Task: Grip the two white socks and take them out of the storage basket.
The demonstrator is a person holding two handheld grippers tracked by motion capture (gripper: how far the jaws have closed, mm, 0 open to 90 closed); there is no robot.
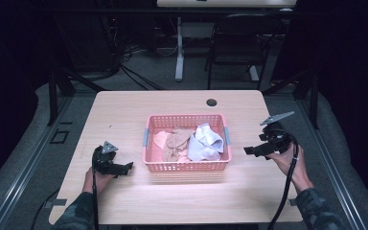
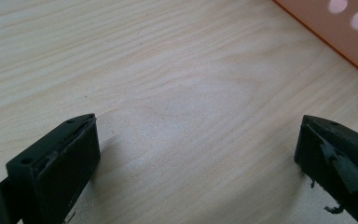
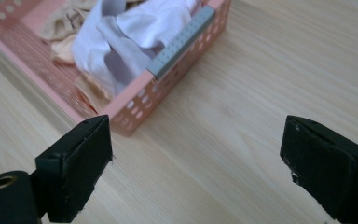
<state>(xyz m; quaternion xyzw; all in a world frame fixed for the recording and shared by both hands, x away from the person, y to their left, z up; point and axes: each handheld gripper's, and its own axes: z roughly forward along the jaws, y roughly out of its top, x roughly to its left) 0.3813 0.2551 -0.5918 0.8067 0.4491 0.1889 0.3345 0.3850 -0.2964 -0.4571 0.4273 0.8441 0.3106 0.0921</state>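
A pink perforated basket (image 1: 187,166) stands mid-table, holding a tan cloth (image 1: 175,141) and a white cloth (image 1: 205,142). My left gripper (image 1: 127,166) rests low on the table just left of the basket, jaws wide apart over bare wood (image 2: 196,154); a pink basket wall (image 2: 335,32) shows at the upper right of its view. My right gripper (image 1: 248,150) is raised to the right of the basket, pointing at it, open with nothing between the jaws (image 3: 196,163). Its view shows the basket corner (image 3: 126,116), a grey handle (image 3: 182,44) and the white cloth (image 3: 116,42).
The light wooden table (image 1: 124,110) has a dark round cable hole (image 1: 212,102) behind the basket. Beyond the far edge stand a black chair (image 1: 235,43) and a white desk leg (image 1: 179,48), with cables on the floor.
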